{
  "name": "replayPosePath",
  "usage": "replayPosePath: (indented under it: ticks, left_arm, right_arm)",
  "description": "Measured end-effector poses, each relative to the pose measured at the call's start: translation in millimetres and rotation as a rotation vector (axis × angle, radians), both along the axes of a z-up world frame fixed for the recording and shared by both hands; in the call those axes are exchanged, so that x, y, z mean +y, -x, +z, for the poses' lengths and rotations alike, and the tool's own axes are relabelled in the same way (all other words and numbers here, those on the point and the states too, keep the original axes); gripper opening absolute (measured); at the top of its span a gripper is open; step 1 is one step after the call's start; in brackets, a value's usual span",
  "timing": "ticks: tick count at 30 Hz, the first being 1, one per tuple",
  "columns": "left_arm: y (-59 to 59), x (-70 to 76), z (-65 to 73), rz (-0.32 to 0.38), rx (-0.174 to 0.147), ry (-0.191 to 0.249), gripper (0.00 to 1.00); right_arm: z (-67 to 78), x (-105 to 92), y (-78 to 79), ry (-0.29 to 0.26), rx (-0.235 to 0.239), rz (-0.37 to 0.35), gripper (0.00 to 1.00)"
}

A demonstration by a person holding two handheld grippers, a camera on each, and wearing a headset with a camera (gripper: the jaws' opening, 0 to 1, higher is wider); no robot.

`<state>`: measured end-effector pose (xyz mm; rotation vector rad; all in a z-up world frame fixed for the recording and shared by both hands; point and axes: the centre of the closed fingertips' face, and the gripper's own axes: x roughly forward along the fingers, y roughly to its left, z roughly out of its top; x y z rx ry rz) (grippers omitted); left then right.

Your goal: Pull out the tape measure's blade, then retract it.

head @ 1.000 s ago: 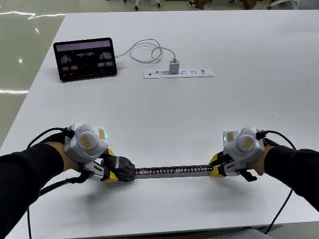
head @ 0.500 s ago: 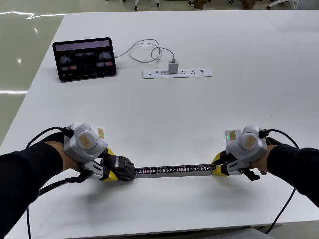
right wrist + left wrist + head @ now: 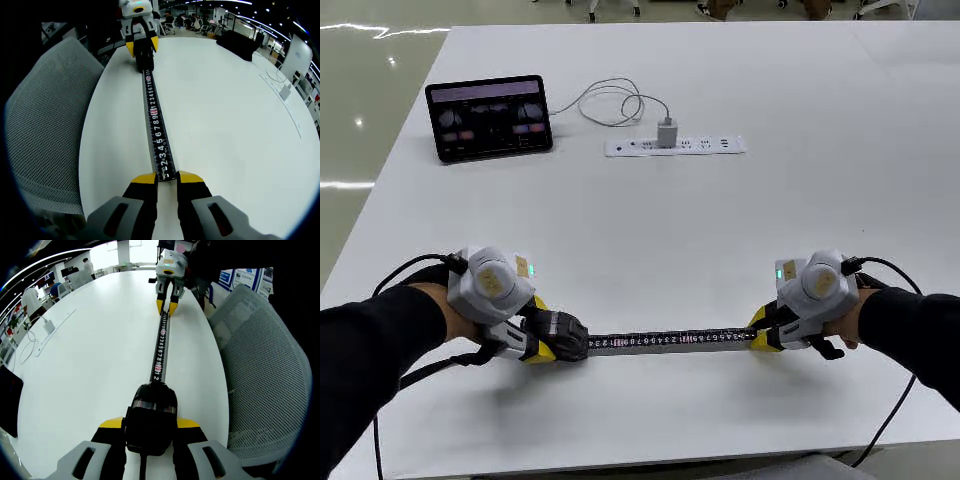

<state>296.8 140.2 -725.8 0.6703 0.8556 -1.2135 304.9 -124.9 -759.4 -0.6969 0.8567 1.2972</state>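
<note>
Stretching over counter (image 3: 700,230): blade (image 3: 670,341). Left gripper (image 3: 542,338) fingers pinch tape measure case (image 3: 563,336); right gripper (image 3: 758,333) fingers pinch blade tip.

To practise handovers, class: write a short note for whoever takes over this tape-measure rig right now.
Left hand-held gripper: shut on the black tape measure case, near the front edge of the white table.
Right hand-held gripper: shut on the tip of the black numbered blade.
Done: blade pulled out, stretched straight between the two grippers.
Left: retract the blade into the case.
</note>
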Motion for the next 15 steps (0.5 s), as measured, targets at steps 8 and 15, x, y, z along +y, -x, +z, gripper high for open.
replayPosePath:
  ticks: [8,15]
  left_arm:
    - [0.5,-0.3,0.4,0.002,0.0,0.0,0.32]
    - [0.2,-0.2,0.2,0.002,-0.002,0.003,0.32]
  right_arm:
    - [0.4,0.1,0.5,-0.003,0.012,-0.007,0.1]
    - [0.2,-0.1,0.2,0.002,0.017,-0.007,0.1]
